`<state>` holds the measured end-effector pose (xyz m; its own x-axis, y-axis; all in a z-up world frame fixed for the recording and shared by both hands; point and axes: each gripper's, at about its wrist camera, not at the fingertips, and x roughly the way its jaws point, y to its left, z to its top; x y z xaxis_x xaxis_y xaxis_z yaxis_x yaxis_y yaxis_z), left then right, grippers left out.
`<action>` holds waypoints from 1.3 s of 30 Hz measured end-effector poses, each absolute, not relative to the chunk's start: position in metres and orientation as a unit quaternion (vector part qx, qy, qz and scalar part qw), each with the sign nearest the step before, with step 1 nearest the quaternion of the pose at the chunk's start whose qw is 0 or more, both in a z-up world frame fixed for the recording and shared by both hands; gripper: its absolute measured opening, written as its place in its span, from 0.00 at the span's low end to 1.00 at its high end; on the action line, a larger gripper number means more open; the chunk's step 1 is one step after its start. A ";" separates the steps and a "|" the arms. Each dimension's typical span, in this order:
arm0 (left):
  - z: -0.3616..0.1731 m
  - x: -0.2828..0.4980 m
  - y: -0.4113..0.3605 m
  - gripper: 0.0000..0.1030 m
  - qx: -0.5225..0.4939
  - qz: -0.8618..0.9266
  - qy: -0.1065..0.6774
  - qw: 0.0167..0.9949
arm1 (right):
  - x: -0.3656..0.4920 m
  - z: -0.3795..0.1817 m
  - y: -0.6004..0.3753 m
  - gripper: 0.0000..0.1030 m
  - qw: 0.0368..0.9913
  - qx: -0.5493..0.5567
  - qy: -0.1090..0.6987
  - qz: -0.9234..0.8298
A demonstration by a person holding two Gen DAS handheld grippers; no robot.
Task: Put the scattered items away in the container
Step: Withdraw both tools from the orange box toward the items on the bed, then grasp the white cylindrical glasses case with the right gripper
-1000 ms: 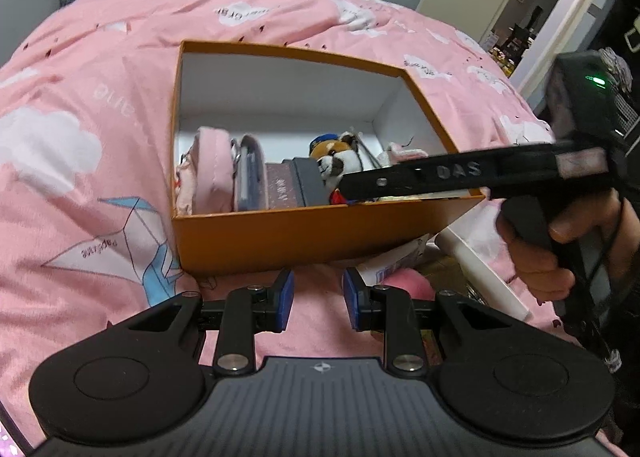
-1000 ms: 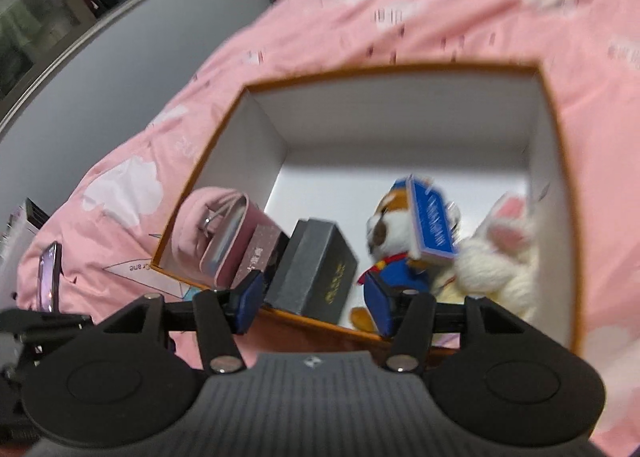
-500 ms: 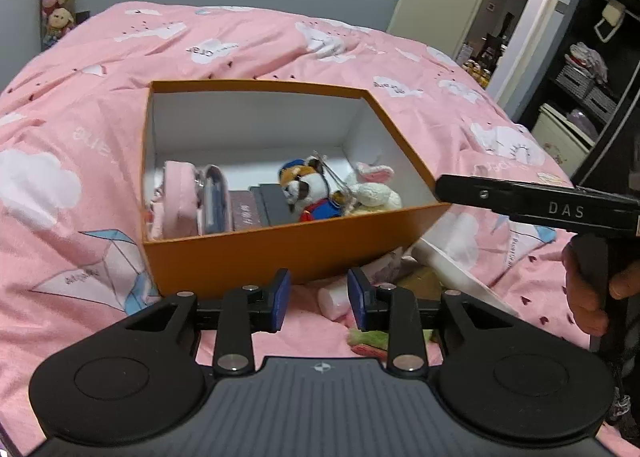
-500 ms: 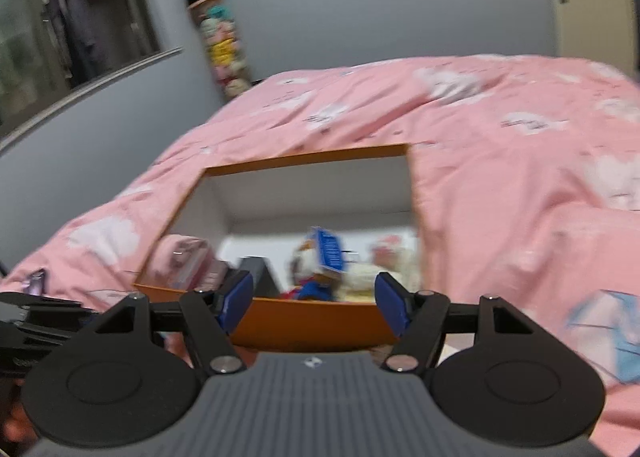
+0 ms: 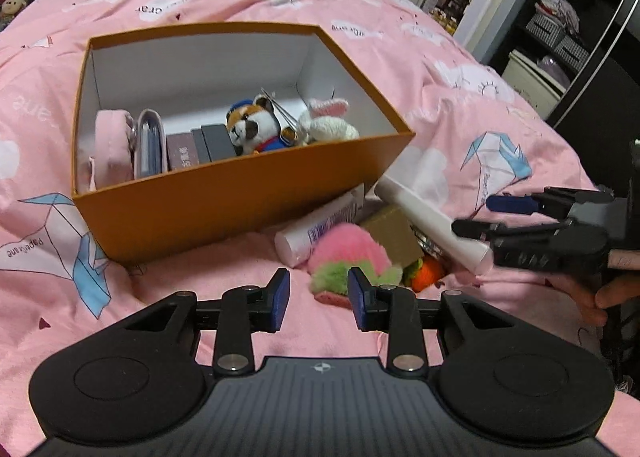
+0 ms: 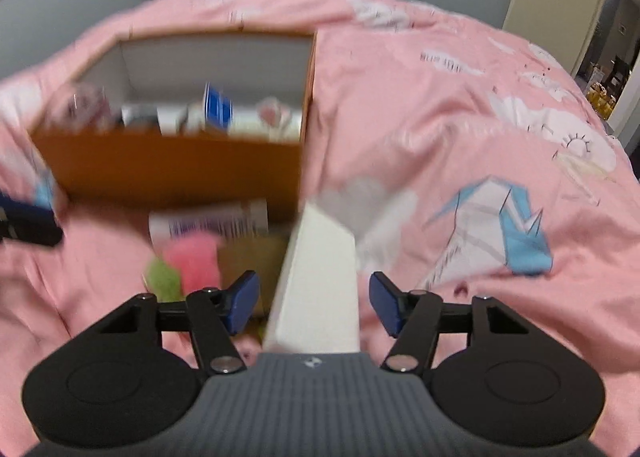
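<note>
one orange box (image 5: 240, 193) — two plush toys (image 5: 256, 129)

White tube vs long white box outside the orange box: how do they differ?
The white tube is round with purple print; the long white box is flat-sided and plain. The tube lies against the orange box wall; the white box sticks out, its end between the right gripper jaws, untouched. Both are white, on the bedspread.
</note>
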<state>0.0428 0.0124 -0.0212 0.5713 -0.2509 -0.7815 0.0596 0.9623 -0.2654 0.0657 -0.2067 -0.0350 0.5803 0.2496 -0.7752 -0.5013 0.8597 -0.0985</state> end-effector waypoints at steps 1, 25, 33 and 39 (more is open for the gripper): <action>-0.022 0.042 0.012 0.34 -0.104 -0.088 0.456 0.880 | 0.065 -0.040 -0.205 0.62 0.870 -0.161 0.412 0.216; -0.034 0.050 0.012 0.35 -0.099 -0.086 0.486 0.864 | 0.114 -0.051 -0.191 0.38 0.815 -0.209 0.476 0.259; -0.043 0.067 0.002 0.35 -0.091 -0.108 0.495 0.857 | 0.124 -0.030 -0.221 0.26 0.846 -0.148 0.459 0.229; -0.051 0.078 0.000 0.37 -0.074 -0.094 0.495 0.861 | 0.132 -0.024 -0.238 0.25 0.860 -0.135 0.451 0.198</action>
